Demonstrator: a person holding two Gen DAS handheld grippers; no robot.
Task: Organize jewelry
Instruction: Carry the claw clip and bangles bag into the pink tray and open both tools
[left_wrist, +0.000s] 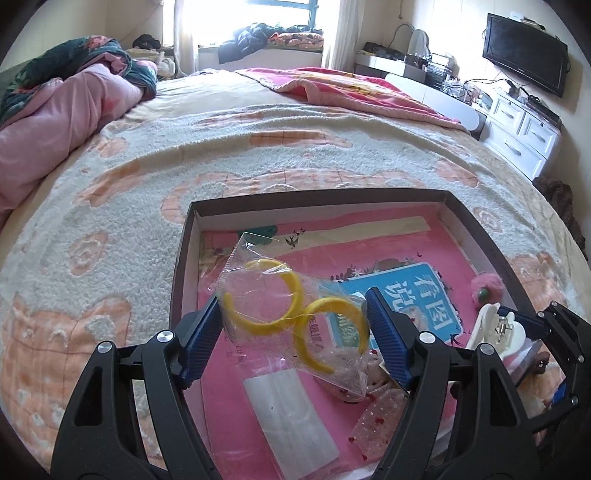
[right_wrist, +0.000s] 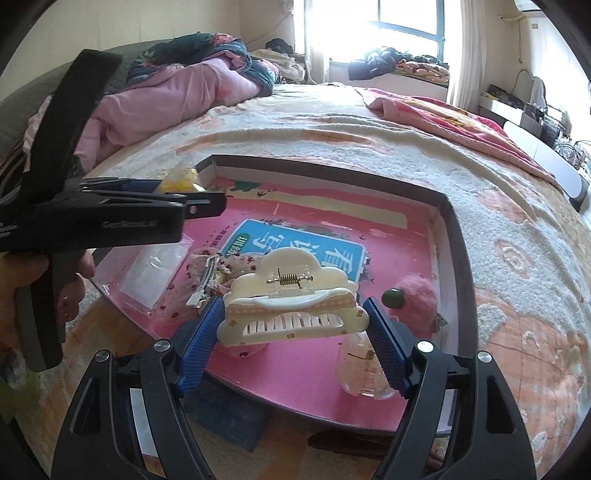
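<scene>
In the left wrist view my left gripper (left_wrist: 293, 295) is shut on a clear plastic bag (left_wrist: 258, 288) that holds two yellow bangles (left_wrist: 325, 321). The bag hangs over the left part of a dark-rimmed box (left_wrist: 183, 258) lying on the bed. My right gripper (right_wrist: 293, 306) is shut on a cream hair claw (right_wrist: 295, 280) with a metal spring, held just above the box's near side. The left gripper (right_wrist: 192, 195) with its yellow load shows at the left of the right wrist view. The right gripper (left_wrist: 524, 325) and its claw (left_wrist: 495, 328) show at the right edge of the left wrist view.
The box (right_wrist: 456, 240) is lined with a pink book. Inside lie a pink pompom with a green bead (right_wrist: 417, 295), a small clear bag (right_wrist: 155, 273), a floral zipped pouch (right_wrist: 210, 273) and a clear clip (right_wrist: 362, 373). A fleecy blanket (left_wrist: 258, 147) surrounds it; a person's hand (right_wrist: 22, 288) grips the left tool.
</scene>
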